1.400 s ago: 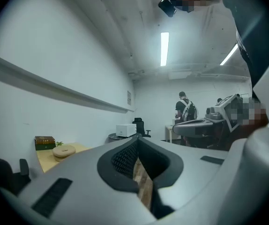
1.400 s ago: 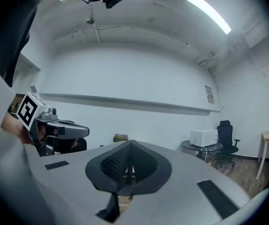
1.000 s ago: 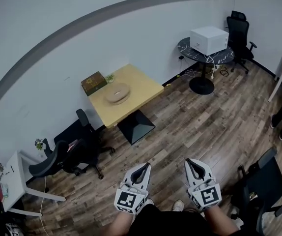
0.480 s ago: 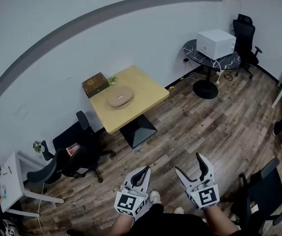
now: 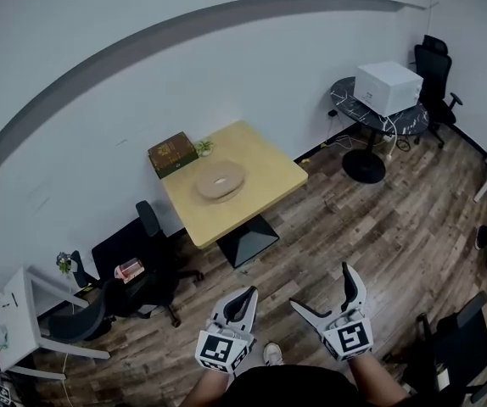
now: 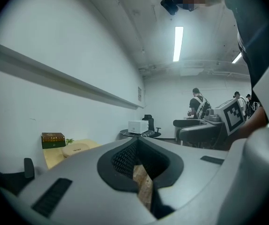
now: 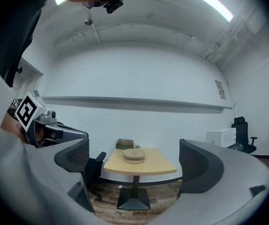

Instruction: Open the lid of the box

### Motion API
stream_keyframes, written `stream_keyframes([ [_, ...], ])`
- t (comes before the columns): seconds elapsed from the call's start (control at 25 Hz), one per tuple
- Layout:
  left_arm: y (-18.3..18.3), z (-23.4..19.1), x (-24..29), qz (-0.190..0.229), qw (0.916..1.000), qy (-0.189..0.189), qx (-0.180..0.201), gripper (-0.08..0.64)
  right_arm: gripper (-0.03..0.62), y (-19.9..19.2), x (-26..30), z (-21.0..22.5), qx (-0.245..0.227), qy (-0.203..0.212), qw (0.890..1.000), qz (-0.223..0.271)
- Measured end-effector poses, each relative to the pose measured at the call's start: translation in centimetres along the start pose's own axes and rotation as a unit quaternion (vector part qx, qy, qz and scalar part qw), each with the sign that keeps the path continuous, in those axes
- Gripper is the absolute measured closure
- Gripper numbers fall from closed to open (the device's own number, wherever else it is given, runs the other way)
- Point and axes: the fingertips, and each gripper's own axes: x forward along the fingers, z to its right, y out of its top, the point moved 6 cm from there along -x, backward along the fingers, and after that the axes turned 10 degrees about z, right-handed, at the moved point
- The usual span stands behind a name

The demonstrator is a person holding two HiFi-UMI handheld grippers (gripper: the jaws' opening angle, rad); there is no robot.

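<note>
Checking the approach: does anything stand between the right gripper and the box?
Only a round wooden dish on the table, just before the box. The right gripper, jaws opening and empty, is far off.

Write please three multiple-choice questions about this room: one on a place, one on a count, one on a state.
1. Where does the dark box stand?
A. on the floor
B. at the far corner of the wooden table
C. on a chair

2. How many things are on the wooden table?
A. one
B. three
C. six

3. How do the jaws of the left gripper stand?
A. together, holding nothing
B. wide apart
C. closed on the lid of the box

Answers:
1 B: the head view shows it on that table's far corner.
2 B: the dark box, a round wooden dish and a small plant are there.
3 A: the left gripper view shows the jaws meeting with nothing between them.
</note>
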Motion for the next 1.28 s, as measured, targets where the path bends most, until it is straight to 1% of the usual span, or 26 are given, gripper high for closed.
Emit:
stream_keyframes([
  [0.12, -0.1, -2.2, 0.6, -0.002, 1.0, -0.004, -0.002, 0.54, -0.006, -0.9, 2.0, -0.2, 0.007, 0.003, 1.0, 0.006],
  [0.32, -0.6, -5.0, 1.5, -0.002, 1.0, -0.007, -0.003, 0.54, -0.006, -1.3, 5.1, -0.6, -0.008, 0.016, 1.0, 0.014],
  [0.52, -1.2, -7.1, 2.0, -0.008, 0.9999, -0.01, -0.007, 0.54, -0.006, -2.9, 7.2, -0.7, 0.004, 0.005, 1.0, -0.013],
  [0.76, -2.2, -9.4, 3.7, -0.016, 0.9998, -0.006, -0.011, 0.54, -0.006, -4.0, 10.2, 0.1, 0.0, 0.018, 1.0, -0.016],
  [0.96, -3.1, -11.3, 5.9, -0.019, 0.9997, 0.011, -0.012, 0.54, -0.006, -4.9, 13.3, 1.6, 0.003, 0.037, 0.999, -0.025],
  [1.12, -3.6, -12.9, 8.4, -0.024, 0.9994, 0.021, -0.01, 0.54, -0.006, -5.5, 16.5, 3.3, -0.005, 0.062, 0.998, -0.012],
  [1.28, -3.6, -14.8, 11.2, -0.026, 0.9987, 0.043, -0.009, 0.54, -0.006, -5.9, 20.0, 5.2, 0.0, 0.083, 0.996, -0.021],
])
